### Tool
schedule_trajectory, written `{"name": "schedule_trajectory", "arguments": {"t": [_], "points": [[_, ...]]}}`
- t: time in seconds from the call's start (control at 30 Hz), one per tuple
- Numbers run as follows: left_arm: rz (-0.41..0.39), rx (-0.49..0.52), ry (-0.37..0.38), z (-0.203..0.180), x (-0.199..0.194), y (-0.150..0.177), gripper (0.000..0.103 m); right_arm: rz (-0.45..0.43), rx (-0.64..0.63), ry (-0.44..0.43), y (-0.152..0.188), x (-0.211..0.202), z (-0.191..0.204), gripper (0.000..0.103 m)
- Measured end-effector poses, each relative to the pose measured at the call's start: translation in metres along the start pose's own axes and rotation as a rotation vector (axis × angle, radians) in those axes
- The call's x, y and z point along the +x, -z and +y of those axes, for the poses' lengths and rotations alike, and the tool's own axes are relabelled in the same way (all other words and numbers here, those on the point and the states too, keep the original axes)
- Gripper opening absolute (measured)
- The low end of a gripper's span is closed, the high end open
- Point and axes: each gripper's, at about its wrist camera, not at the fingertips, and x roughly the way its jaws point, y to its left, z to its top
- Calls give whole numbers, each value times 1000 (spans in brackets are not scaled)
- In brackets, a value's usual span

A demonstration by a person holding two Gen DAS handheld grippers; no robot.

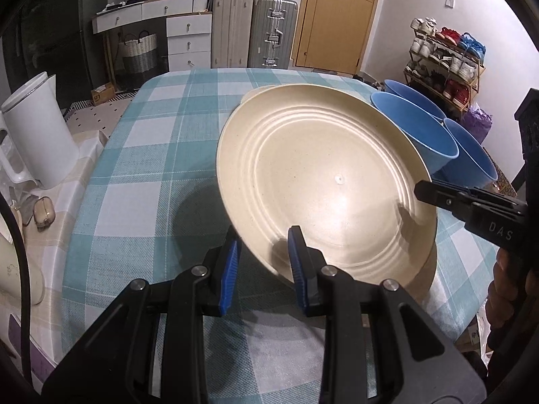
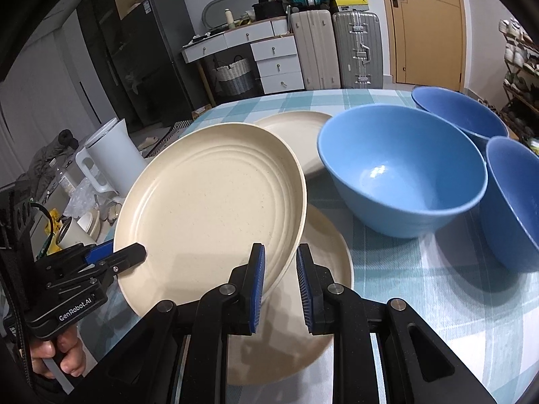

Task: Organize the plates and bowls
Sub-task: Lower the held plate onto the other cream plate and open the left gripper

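A cream plate (image 1: 323, 181) (image 2: 209, 202) hangs tilted above the checked tablecloth (image 1: 151, 168), held at two sides of its rim. My left gripper (image 1: 264, 239) (image 2: 134, 252) is shut on its near-left rim, one finger above and one below. My right gripper (image 2: 280, 252) (image 1: 424, 192) is shut on the opposite rim. A second cream plate (image 2: 323, 252) lies flat on the table right under the held one. A third cream plate (image 2: 296, 128) lies further back. Three blue bowls stand upright to the right: the nearest (image 2: 401, 168) (image 1: 414, 131), one behind (image 2: 461, 111), one at the edge (image 2: 515, 202).
A white kettle (image 1: 37, 128) (image 2: 111, 155) and small clutter sit on a lower surface past the table's left edge. Suitcases (image 1: 252, 30), a white drawer unit and a wooden door stand behind the table. A shoe rack (image 1: 444, 64) is at the right.
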Motion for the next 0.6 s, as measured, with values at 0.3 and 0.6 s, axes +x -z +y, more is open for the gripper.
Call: {"name": "schedule_trajectory", "arguments": {"t": [0.3,0.6], "points": [[25,43,3,-10,5,6,25,24,29,10,14,-3,-11,20],[48,74,4,-17,14,9,25,41,29,33,22,-6,-13,20]]}}
